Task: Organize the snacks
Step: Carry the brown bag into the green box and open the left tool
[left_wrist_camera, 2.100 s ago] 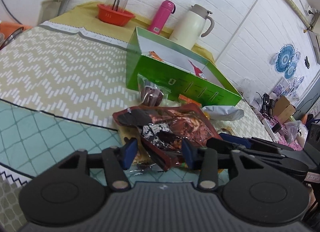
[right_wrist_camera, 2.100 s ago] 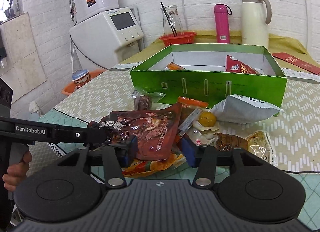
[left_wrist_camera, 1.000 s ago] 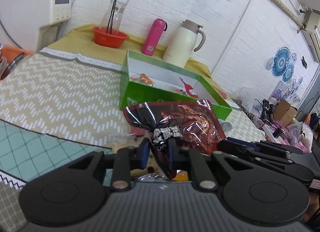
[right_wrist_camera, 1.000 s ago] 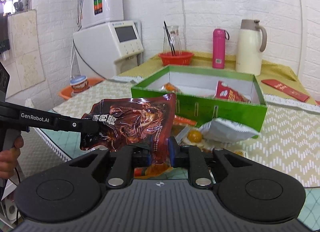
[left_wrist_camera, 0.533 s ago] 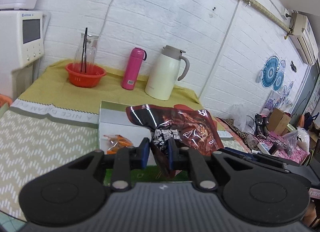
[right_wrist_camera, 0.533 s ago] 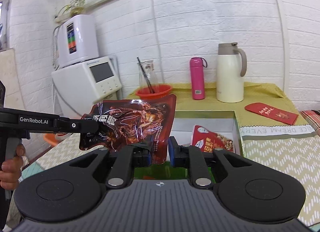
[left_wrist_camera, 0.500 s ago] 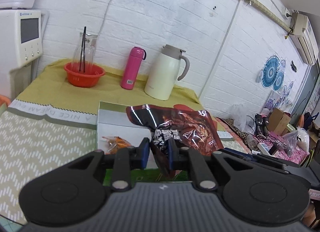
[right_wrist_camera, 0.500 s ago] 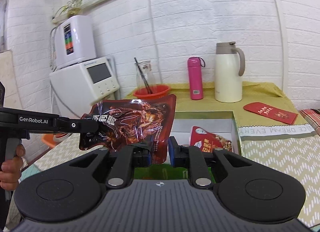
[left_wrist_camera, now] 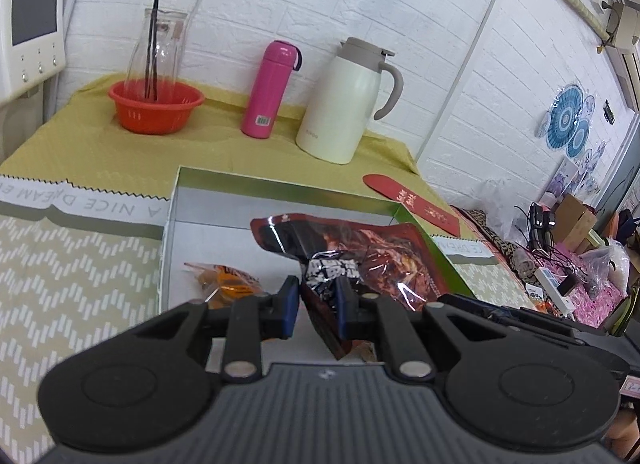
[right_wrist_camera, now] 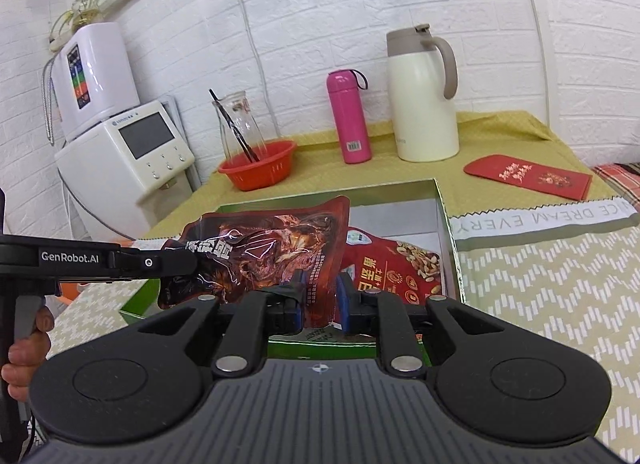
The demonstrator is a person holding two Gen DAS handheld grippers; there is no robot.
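Both grippers hold one dark red foil snack pouch above the open green box. My left gripper is shut on the pouch's left end; it also shows from the side in the right wrist view. My right gripper is shut on the pouch's lower edge. Inside the box lie an orange snack packet and a red nut packet.
Behind the box on the yellow cloth stand a cream thermos jug, a pink bottle and an orange basket with a glass carafe. A red envelope lies at the right. A white water dispenser stands at the left.
Both grippers have lifted the pouch off the snack pile and carried it forward and over the box. Since half a second ago it has come lower, nearer the box's inside.
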